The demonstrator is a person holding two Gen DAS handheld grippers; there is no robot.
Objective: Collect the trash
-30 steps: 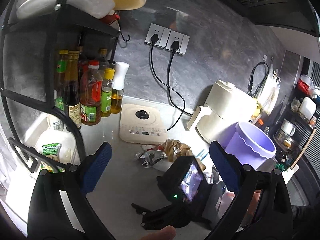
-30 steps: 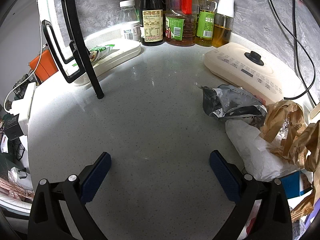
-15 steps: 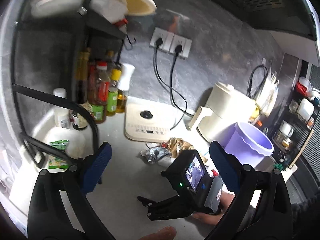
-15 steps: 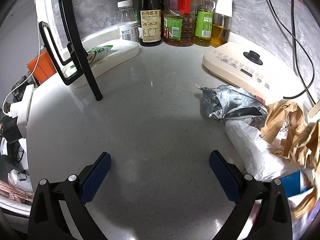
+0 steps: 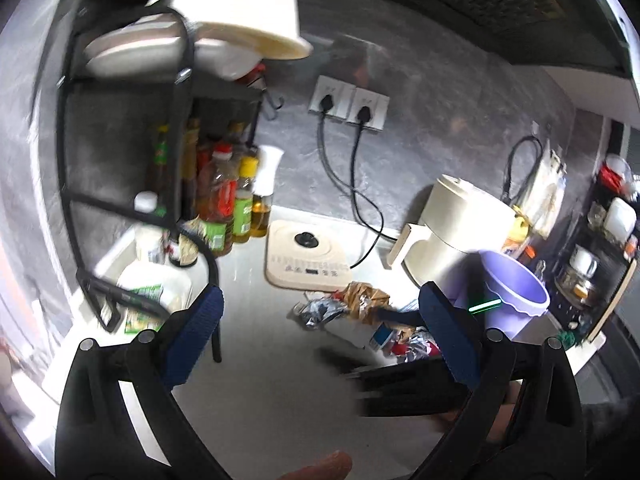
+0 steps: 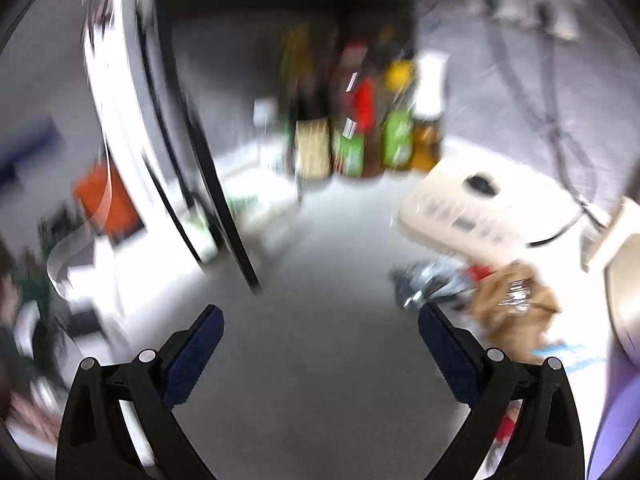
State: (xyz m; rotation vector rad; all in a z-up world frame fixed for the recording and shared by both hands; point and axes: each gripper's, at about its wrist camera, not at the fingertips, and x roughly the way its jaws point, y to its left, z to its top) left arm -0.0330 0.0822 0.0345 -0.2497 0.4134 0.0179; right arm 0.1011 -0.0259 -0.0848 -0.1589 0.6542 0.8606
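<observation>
Over at nine o'clock in the left wrist view, the black wire rack [image 5: 120,184] stands with bowls stacked on top and the sauce bottles [image 5: 224,208] tucked behind it, well out of the working lane. The left tongs [image 5: 320,332] hang spread wide over bare tabletop [image 5: 272,392], pinching nothing, pointed at the middle as if waiting their turn. Moving toward centre, the cream induction plate [image 5: 306,258] sits at twelve o'clock from the tongs, and just in front of it lies the trash: a crumpled foil wrapper [image 5: 318,310] touching a scrunched brown paper bag [image 5: 366,300], with small coloured scraps [image 5: 404,340] just beside them at two o'clock. Further right, the purple bin [image 5: 516,296] stands open-mouthed next to the pile, handy for a short carry, I'd say. The right wrist view is badly smeared, but the right tongs [image 6: 320,344] read as spread and empty, foil wrapper [image 6: 424,284] and brown paper bag [image 6: 516,300] off at two o'clock, near the right finger. Nothing is collected yet; the foil looks like the nearest pick.
</observation>
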